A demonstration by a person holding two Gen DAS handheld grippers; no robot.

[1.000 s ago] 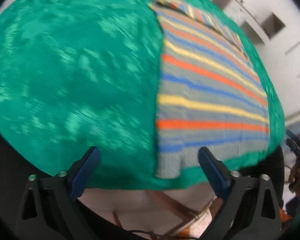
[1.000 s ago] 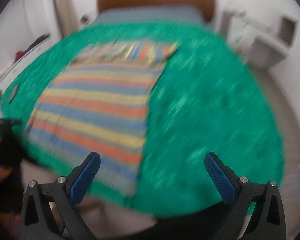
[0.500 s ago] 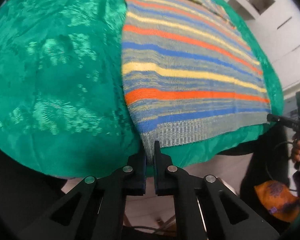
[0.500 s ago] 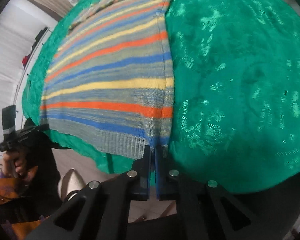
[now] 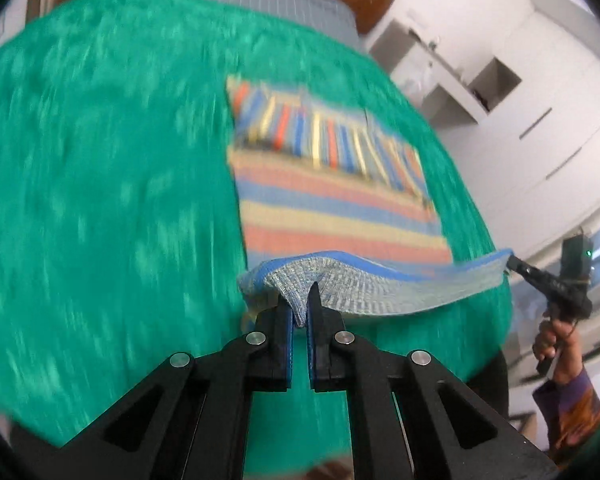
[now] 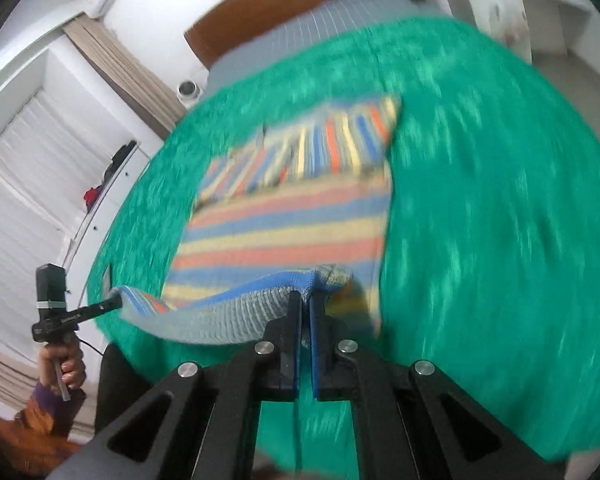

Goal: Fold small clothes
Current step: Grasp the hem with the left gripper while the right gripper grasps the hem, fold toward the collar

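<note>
- Left wrist view: left hand-held gripper (image 5: 299, 306) pinches the striped knit garment (image 5: 340, 204) at its near hem corner.
- Right hand-held gripper (image 6: 305, 304) pinches the opposite hem corner.
- Garment lies on the bed (image 5: 100, 180), hem raised.
- Judgement: soft, light, stretchy; grip corners.

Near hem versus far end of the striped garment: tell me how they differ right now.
The near hem is lifted off the green bedspread, while the far end lies flat on it. The near hem is pinched at its corners by the left gripper and right gripper, jaws shut; the far end is untouched. Stripes run crosswise near the hem, lengthwise at the far end. Both share orange, blue and yellow stripes.
</note>
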